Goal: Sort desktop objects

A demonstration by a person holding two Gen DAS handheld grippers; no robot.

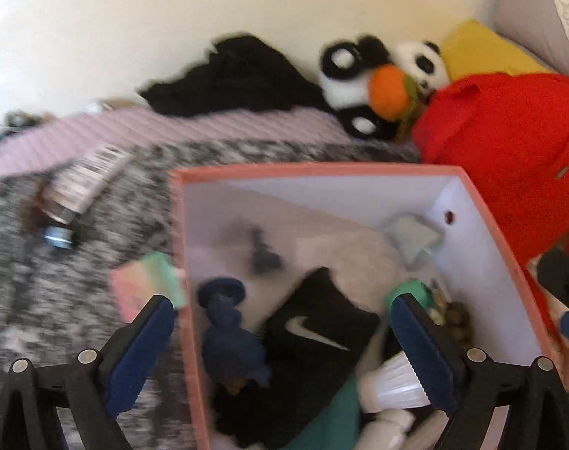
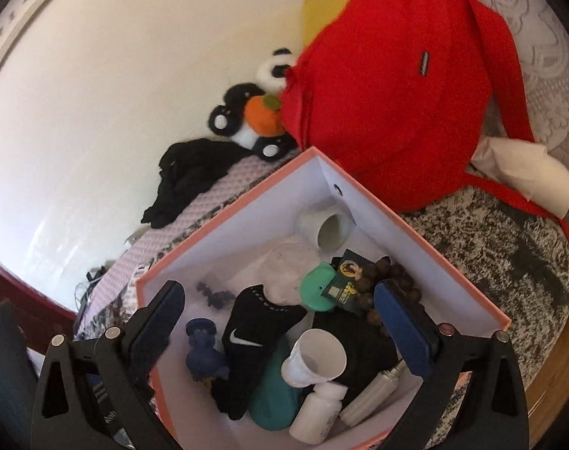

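A pink-rimmed white box (image 1: 322,170) (image 2: 445,255) sits on a grey patterned cover. It holds a black Nike sock (image 1: 314,330) (image 2: 247,341), a dark blue figure (image 1: 224,337) (image 2: 204,352), white cups (image 2: 314,360) (image 2: 327,230), a white bottle (image 2: 318,408), brown beads (image 2: 393,277) and a green lid (image 2: 314,288). My left gripper (image 1: 282,311) is open and empty over the box's left wall. My right gripper (image 2: 280,296) is open and empty above the box. A tube (image 1: 86,180) and a pink-green item (image 1: 145,285) lie left of the box.
A red bag (image 1: 509,150) (image 2: 389,86) stands behind the box on the right. A panda plush with an orange ball (image 1: 378,78) (image 2: 254,112) and black clothing (image 1: 235,78) (image 2: 183,176) lie by the wall. A yellow cushion (image 1: 483,48) is behind the bag.
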